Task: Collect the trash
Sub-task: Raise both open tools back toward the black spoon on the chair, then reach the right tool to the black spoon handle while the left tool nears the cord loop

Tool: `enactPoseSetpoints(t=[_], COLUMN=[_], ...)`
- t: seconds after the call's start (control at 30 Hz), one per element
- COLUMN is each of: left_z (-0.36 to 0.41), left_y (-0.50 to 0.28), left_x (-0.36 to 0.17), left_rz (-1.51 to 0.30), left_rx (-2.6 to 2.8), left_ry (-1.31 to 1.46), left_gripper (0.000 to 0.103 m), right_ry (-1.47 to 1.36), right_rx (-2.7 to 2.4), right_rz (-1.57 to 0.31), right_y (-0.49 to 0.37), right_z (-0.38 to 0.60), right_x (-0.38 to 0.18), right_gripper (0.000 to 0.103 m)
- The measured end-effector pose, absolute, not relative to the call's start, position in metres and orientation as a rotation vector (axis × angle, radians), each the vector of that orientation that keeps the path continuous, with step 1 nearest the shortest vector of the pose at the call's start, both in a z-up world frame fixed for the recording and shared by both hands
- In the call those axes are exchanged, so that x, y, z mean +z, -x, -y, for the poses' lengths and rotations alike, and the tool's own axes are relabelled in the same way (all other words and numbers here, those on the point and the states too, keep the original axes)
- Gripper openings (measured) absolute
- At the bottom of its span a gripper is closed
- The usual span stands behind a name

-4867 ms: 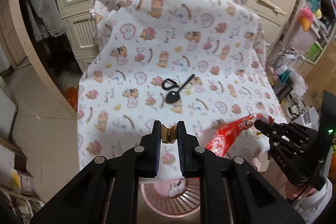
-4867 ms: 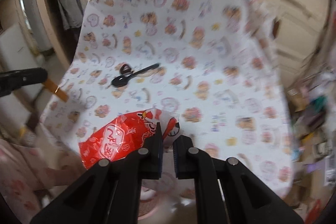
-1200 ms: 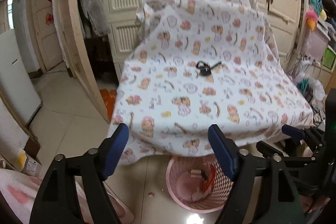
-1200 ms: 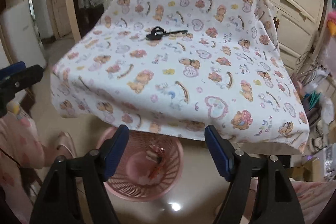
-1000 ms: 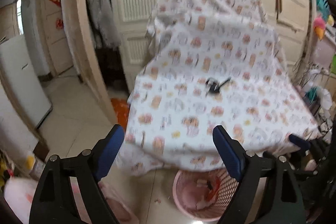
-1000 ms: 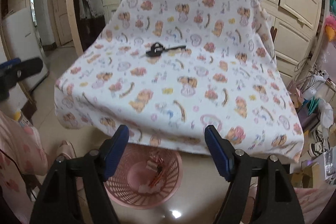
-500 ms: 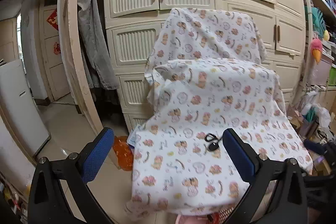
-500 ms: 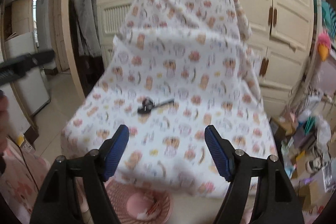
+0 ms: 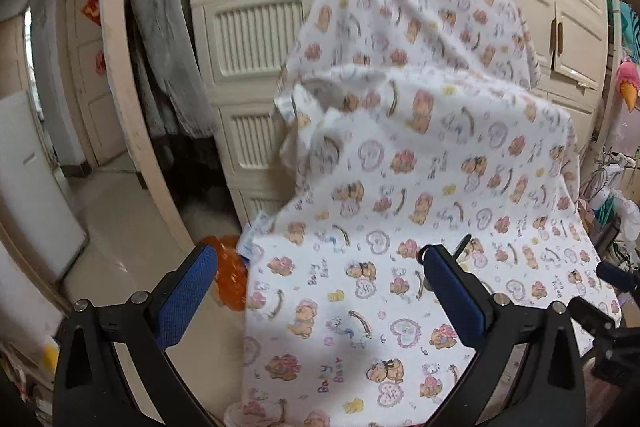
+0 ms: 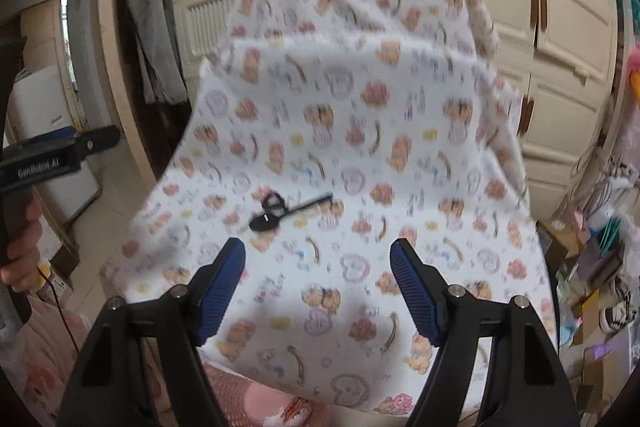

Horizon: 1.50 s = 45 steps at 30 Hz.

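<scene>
My left gripper (image 9: 320, 279) is open and empty, held in front of the table covered by a bear-print cloth (image 9: 420, 227). My right gripper (image 10: 318, 271) is open and empty over the cloth's near edge (image 10: 360, 327). A black spoon with a black ring (image 10: 276, 209) lies on the cloth; in the left wrist view only its handle tip (image 9: 464, 242) shows behind my right finger. The pink mesh basket (image 10: 256, 399) stands on the floor under the cloth's front edge, with red and white trash (image 10: 294, 409) in it.
Cream louvred cupboards (image 9: 256, 27) stand behind the table. A curved wooden post (image 9: 128, 87) and hanging grey clothes (image 9: 168, 47) are at the left. An orange bag (image 9: 230, 275) lies on the floor. Cluttered shelves (image 10: 600, 267) are at the right. The other gripper (image 10: 48, 159) shows at the left.
Both grippers have let go of their trash, which now lies in the basket, and have opened. Both have since tilted up and moved closer to the table; the basket has dropped out of the left view.
</scene>
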<state>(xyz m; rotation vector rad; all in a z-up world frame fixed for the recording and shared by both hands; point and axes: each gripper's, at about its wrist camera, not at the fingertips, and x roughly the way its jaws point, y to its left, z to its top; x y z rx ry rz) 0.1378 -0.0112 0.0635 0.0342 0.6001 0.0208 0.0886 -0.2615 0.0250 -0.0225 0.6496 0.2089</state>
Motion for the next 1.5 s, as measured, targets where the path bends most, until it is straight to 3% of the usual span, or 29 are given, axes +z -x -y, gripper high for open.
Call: enactPoseSetpoints(t=[0.2, 0.5, 0.7, 1.07, 1.1, 1.23, 1.33, 1.5], left_z=[0.005, -0.018, -0.029, -0.036, -0.034, -0.027, -0.023, -0.022], left_y=[-0.169, -0.181, -0.19, -0.189, -0.189, -0.186, -0.183, -0.182], left_x=[0.03, 0.04, 0.025, 0.019, 0.02, 0.022, 0.025, 0.025], left_rz=[-0.715, -0.711, -0.805, -0.839, -0.837, -0.811, -0.799, -0.801], left_rx=[0.029, 0.04, 0.054, 0.08, 0.08, 0.093, 0.085, 0.076], left_ry=[0.03, 0.094, 0.144, 0.178, 0.171, 0.125, 0.112, 0.128], left_gripper=[0.102, 0.102, 0.102, 0.102, 0.102, 0.102, 0.102, 0.102], right_ry=[0.004, -0.052, -0.151, -0.09, -0.075, -0.054, -0.137, -0.117], right_rx=[0.216, 0.213, 0.212, 0.146, 0.138, 0.156, 0.226, 0.284], right_rz=[-0.73, -0.846, -0.95, -1.018, -1.011, -1.017, -1.048, -1.033], right_y=[-0.118, -0.168, -0.221, -0.262, -0.263, -0.261, -0.257, -0.234], right_z=[0.26, 0.242, 0.231, 0.193, 0.192, 0.19, 0.2, 0.218], right_x=[0.002, -0.014, -0.031, -0.058, -0.058, -0.058, -0.055, -0.051], right_gripper=[0.073, 0.072, 0.052, 0.05, 0.047, 0.018, 0.001, 0.0])
